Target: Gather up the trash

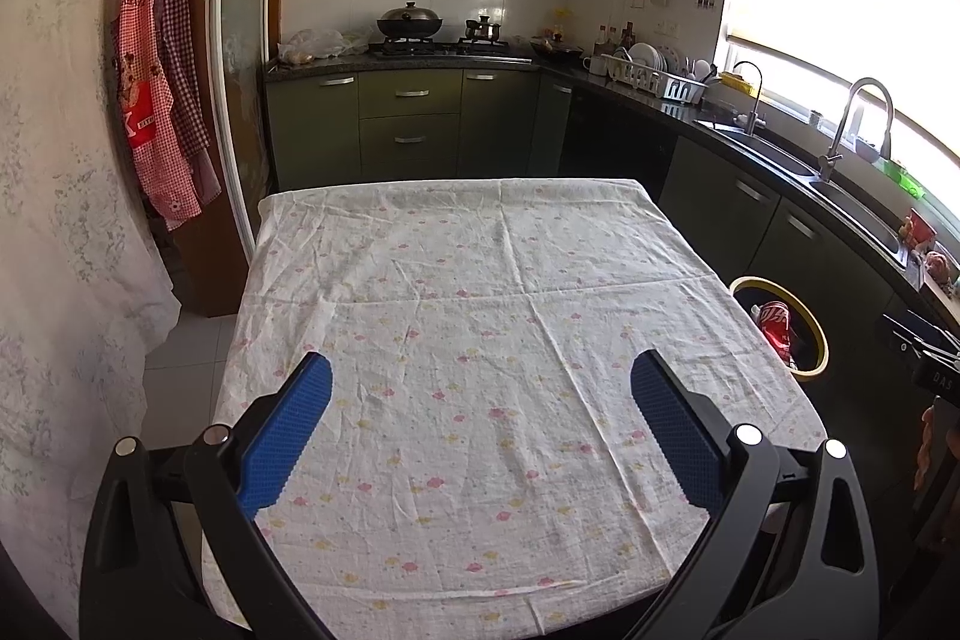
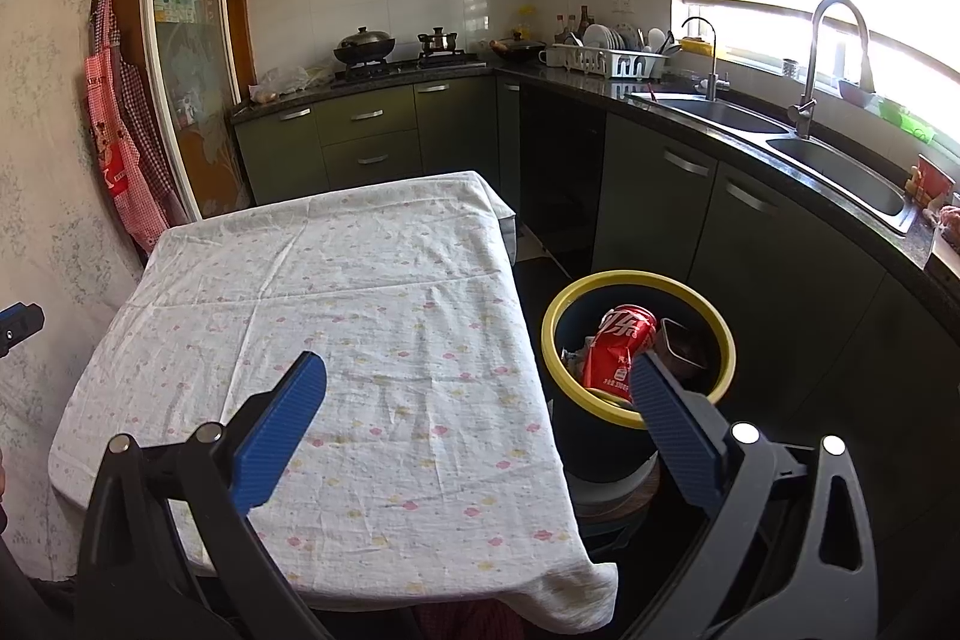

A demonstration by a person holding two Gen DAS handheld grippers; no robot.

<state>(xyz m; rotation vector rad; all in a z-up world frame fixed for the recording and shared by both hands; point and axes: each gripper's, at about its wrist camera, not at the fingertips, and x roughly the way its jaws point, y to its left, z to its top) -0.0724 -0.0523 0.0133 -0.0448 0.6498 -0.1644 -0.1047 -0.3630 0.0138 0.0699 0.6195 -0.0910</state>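
Filling most of both views, the rectangular counter draped in a wrinkled white cloth with small pink and yellow flowers (image 1: 480, 316) (image 2: 336, 316) carries nothing on its top. Right of it, on the floor beside its right edge, stands a round dark bin with a yellow rim (image 2: 637, 421) (image 1: 819, 340). Inside the bin lies a crushed red soda can with white lettering (image 2: 621, 346) (image 1: 774, 319), tilted against the near-left wall, with a dark shiny scrap (image 2: 684, 346) just right of it and a bit of crumpled wrapper at its left. The left tongs (image 1: 480, 394) hang over the near part of the cloth, blue-padded fingers (image 1: 288, 436) spread wide and holding nothing. The right tongs (image 2: 477, 400) are equally wide and empty, the left finger over the cloth, the right finger over the bin's near rim.
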